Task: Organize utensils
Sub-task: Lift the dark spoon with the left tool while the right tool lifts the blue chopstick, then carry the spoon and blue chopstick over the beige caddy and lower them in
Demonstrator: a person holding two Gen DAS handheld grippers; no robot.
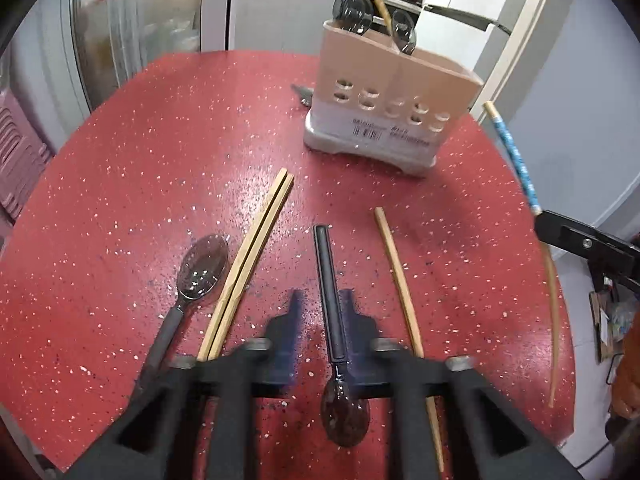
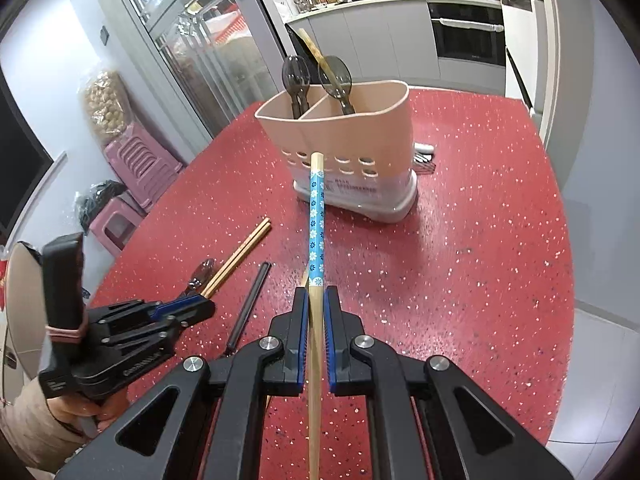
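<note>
- Left wrist view: our left gripper [image 1: 322, 316] hangs low over the red speckled table [image 1: 132, 168], jaws spread, with a dark spoon [image 1: 334, 320] lying between them, its handle pointing ahead and resting against the right-hand pad. Whether the pads pinch it we cannot tell.
- Left of the gripper lie a clear spoon [image 1: 196, 280] and a pair of wooden chopsticks [image 1: 252, 256]; a single chopstick [image 1: 400, 280] lies to its right. The pink utensil holder [image 1: 384, 92] stands ahead and to the right.
- Right wrist view: our right gripper [image 2: 316, 312] is clamped on a blue-patterned chopstick [image 2: 316, 216], which points straight ahead at the holder [image 2: 360, 128]. Two spoons [image 2: 316, 80] and a chopstick stand in the holder's compartments. Our left gripper [image 2: 180, 308] works low to the left.
</note>
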